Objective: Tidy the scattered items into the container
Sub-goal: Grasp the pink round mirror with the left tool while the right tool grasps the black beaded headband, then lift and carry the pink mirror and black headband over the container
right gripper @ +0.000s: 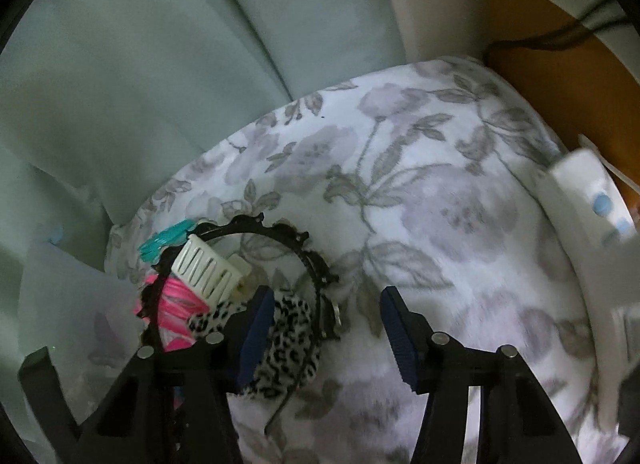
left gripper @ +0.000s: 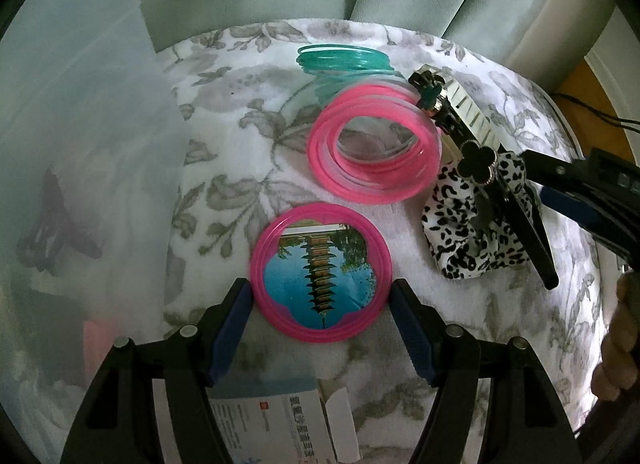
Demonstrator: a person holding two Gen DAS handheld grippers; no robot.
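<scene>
Floral blanket (left gripper: 248, 168) — left gripper (left gripper: 322, 298) jaws spread around pink mirror (left gripper: 320, 272), right gripper (right gripper: 326, 328) jaws released

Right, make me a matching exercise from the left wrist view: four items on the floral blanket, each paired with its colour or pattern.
Items:
1. round mirror between the left gripper's fingers
2. coil of bangles behind the mirror
3. farthest stack of bangles
4. scrunchie under the headband

Looks:
A. teal
B. black and white spots
C. pink rim, pagoda picture
D. pink, see-through centre

Pairs: 1-C, 2-D, 3-A, 4-B
</scene>
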